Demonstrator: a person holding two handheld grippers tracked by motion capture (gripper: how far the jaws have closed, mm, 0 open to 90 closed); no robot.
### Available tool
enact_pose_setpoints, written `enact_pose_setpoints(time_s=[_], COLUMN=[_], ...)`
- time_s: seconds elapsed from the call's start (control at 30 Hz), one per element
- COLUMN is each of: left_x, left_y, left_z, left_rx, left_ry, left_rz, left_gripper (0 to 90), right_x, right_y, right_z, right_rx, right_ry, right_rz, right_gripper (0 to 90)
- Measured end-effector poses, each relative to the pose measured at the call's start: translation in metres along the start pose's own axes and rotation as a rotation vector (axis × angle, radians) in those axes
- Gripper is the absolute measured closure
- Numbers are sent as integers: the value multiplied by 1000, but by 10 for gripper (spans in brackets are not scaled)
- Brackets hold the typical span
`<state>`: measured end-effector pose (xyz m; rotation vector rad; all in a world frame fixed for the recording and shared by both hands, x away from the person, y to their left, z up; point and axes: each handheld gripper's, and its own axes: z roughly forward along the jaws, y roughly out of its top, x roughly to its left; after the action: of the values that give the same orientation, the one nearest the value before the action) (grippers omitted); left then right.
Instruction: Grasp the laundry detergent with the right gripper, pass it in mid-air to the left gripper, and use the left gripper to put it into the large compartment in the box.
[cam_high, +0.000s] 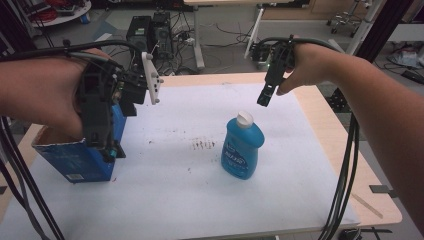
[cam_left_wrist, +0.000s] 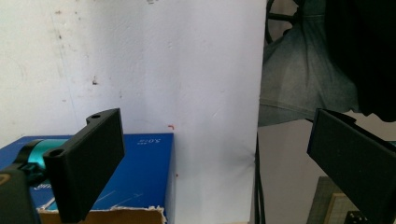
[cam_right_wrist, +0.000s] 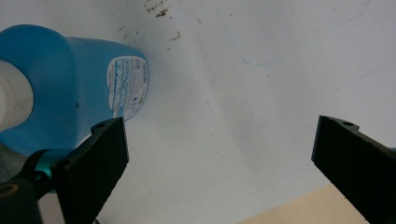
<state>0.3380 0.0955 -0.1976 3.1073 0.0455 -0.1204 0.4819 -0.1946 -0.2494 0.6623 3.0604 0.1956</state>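
Left gripper (cam_left_wrist: 215, 154) spread wide above box (cam_high: 75, 160) near mat edge; right gripper (cam_right_wrist: 219, 154) released beside bottle (cam_high: 242, 147)

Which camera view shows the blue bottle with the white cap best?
The high view shows the blue bottle best: it stands whole and upright on the white sheet, cap to base. The right gripper view shows it from above, cut off at the left edge, with its back label, beside the open right claw.

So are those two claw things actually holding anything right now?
No. The left gripper hangs open above the blue box, and the right gripper is open above the blue bottle, touching neither.
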Motion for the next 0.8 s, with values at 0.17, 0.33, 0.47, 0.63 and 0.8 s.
enact_pose_setpoints(time_s=[0.17, 0.33, 0.47, 0.63, 0.8], left_x=[1, 0, 0, 1, 2], left_y=[2, 2, 2, 1, 0], left_z=[-1, 0, 1, 1, 3], left_rx=[-8, -7, -3, -4, -7], left_ry=[0, 0, -1, 1, 0], left_rz=[8, 8, 15, 16, 23], left_gripper=[41, 40, 41, 41, 41], right_x=[-2, -3, -4, -4, -4], right_y=[-6, -18, -33, -50, -68], right_z=[-3, -7, -9, -9, -4], right_rx=[-50, -125, -211, -310, -409], right_ry=[8, 43, 85, 119, 146], right_rz=[20, 64, 105, 157, 209], right_gripper=[29, 29, 29, 26, 26])
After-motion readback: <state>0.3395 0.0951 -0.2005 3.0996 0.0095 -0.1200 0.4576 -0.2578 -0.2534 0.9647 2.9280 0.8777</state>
